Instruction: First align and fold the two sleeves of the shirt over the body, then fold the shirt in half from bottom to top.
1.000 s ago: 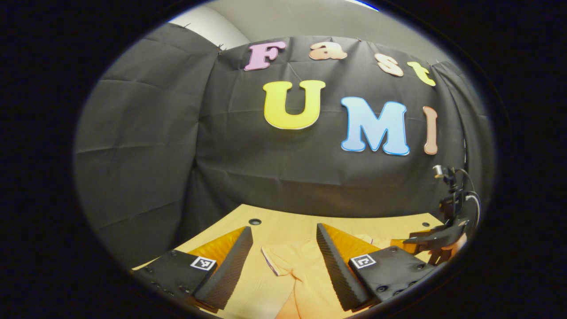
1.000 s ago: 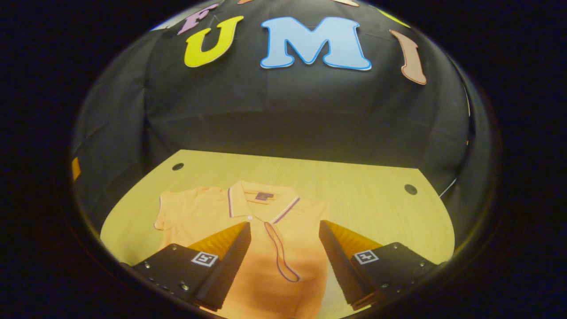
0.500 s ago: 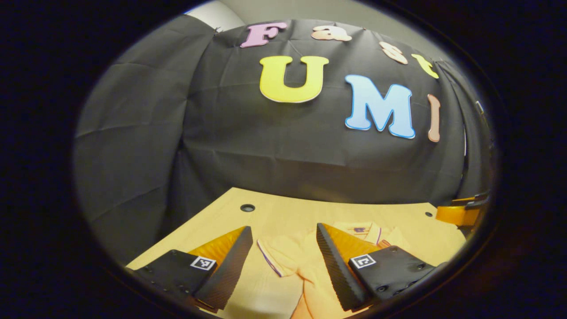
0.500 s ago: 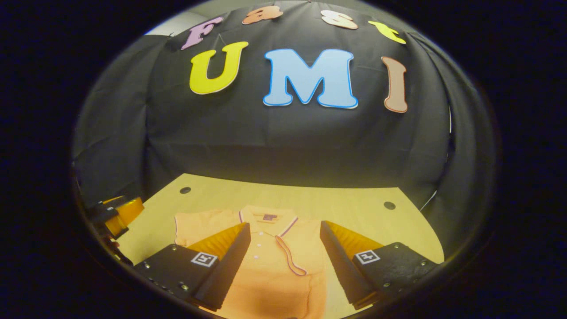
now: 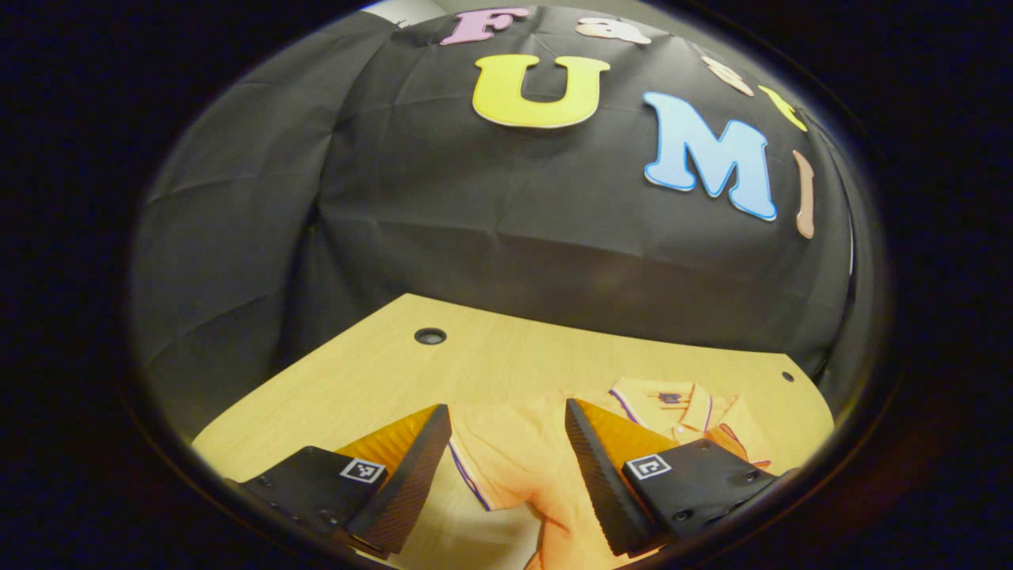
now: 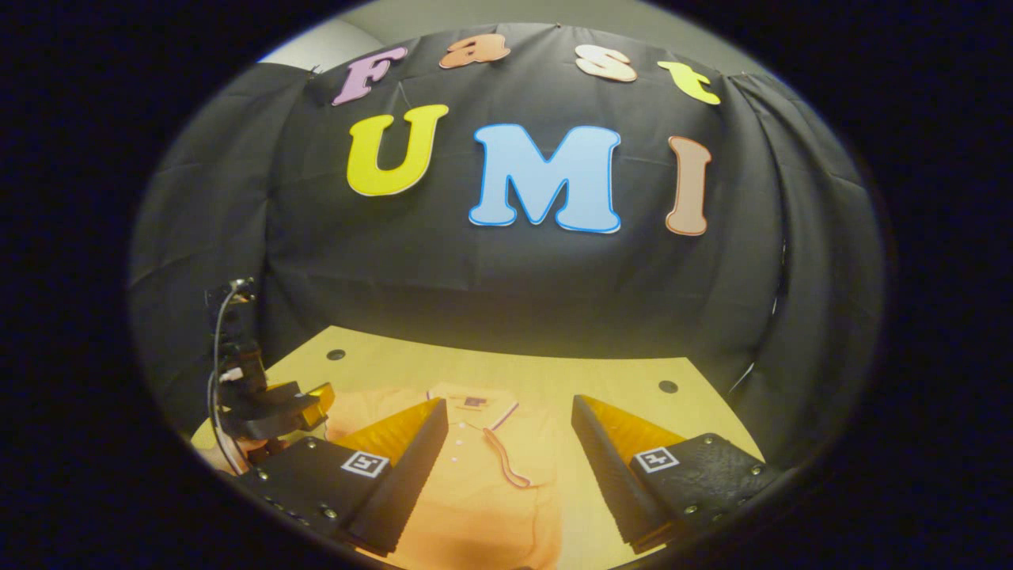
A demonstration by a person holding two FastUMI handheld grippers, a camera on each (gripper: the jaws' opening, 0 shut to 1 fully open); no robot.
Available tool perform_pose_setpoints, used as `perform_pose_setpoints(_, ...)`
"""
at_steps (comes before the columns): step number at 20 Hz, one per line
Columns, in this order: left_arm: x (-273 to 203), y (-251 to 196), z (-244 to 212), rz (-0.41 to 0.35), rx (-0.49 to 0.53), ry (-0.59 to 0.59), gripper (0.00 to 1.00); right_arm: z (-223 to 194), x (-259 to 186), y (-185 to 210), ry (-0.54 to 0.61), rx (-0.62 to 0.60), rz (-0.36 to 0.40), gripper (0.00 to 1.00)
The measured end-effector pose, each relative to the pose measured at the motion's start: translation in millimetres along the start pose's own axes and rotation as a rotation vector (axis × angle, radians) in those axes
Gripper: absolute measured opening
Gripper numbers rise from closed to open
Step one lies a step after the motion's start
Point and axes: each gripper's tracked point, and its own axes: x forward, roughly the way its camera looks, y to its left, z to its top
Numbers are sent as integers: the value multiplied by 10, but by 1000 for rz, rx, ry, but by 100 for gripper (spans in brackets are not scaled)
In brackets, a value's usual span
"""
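Orange short-sleeved polo shirt, lying flat and face up on a light wooden table, collar toward the black cloth wall. Collar and sleeve cuffs trimmed with a thin dark-and-white stripe; a small dark label sits inside the neck, its writing too small to read. Small white buttons run down the placket in the right gripper view. One sleeve is already folded across the chest, its striped cuff edge curving over the body; the other sleeve lies spread out to the side on the table. Left gripper: jaws wide apart, holding nothing, hovering over the spread sleeve, whose striped cuff shows in the gap between the fingers; whether the tips touch the fabric cannot be told. Each finger mount carries a small square black-and-white marker tag, a pattern rather than legible text. Right gripper: jaws likewise wide apart, empty, poised above the shirt's front with the placket and folded sleeve between its fingers. In the right gripper view the left gripper shows farther off at the left, cabled, just beside the shirt's shoulder. Two round holes pierce the table's far corners.
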Motion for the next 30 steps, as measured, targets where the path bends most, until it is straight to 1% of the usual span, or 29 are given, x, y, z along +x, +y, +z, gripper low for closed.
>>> perform_pose_setpoints(1, 101, 50, -81, 15, -1, 14, 94, 15, -41, -17, -5, 3, -3, 97)
perform_pose_setpoints(2, 173, 104, -135, 31, 1, 27, 94, 22, -49, -40, -10, 6, -8, 93)
perform_pose_setpoints(3, 249, 150, -198, 44, 1, 37, 94, 32, -65, -55, -13, 7, -12, 93)
perform_pose_setpoints(4, 312, 184, -259, 57, 0, 54, 94, 20, -61, -49, -11, 8, -7, 97)
perform_pose_setpoints(7, 510, 272, -466, 79, -9, 116, 94, -9, -86, -39, 6, 3, 8, 97)
perform_pose_setpoints(8, 585, 299, -514, 88, -12, 132, 95, -34, -73, -42, 11, 7, 9, 94)
perform_pose_setpoints(9, 657, 323, -530, 93, -21, 139, 94, -39, -76, -35, 16, 17, 13, 97)
perform_pose_setpoints(11, 774, 378, -543, 102, -27, 148, 94, -75, -58, -29, 24, 35, 15, 97)
perform_pose_setpoints(12, 821, 380, -557, 101, -18, 153, 95, -92, -47, -34, 28, 39, 14, 94)
perform_pose_setpoints(13, 854, 386, -575, 102, 3, 157, 95, -112, -48, -30, 36, 41, 15, 94)
perform_pose_setpoints(14, 889, 383, -596, 99, 23, 163, 94, -139, -38, -22, 43, 41, 19, 97)
perform_pose_setpoints(15, 917, 356, -626, 86, 33, 174, 94, -138, -37, -14, 47, 38, 22, 94)
perform_pose_setpoints(16, 936, 347, -659, 88, 44, 186, 94, -148, -26, -24, 50, 36, 22, 97)
perform_pose_setpoints(18, 976, 318, -658, 80, 73, 191, 94, -140, -17, -9, 51, 41, 27, 97)
perform_pose_setpoints(19, 976, 323, -685, 88, 94, 200, 94, -130, -20, 3, 52, 44, 30, 97)
perform_pose_setpoints(20, 986, 342, -700, 99, 121, 213, 94, -129, -14, 14, 52, 45, 33, 94)
perform_pose_setpoints(21, 983, 303, -689, 88, 123, 213, 90, -130, -18, 18, 55, 44, 36, 97)
perform_pose_setpoints(22, 998, 262, -685, 81, 120, 211, 87, -152, -5, 25, 59, 43, 39, 97)
perform_pose_setpoints(25, 1005, 214, -703, 76, 134, 219, 55, -159, -19, 28, 66, 48, 37, 97)
perform_pose_setpoints(27, 1004, 206, -716, 79, 153, 226, 27, -146, -49, 16, 64, 46, 33, 97)
perform_pose_setpoints(28, 1011, 172, -685, 74, 150, 226, 27, -147, -62, -3, 63, 42, 29, 97)
perform_pose_setpoints(29, 985, 129, -716, 62, 150, 232, 12, -166, -73, -24, 64, 40, 23, 97)
perform_pose_setpoints(30, 972, 125, -710, 69, 160, 236, 12, -174, -84, -50, 65, 45, 16, 97)
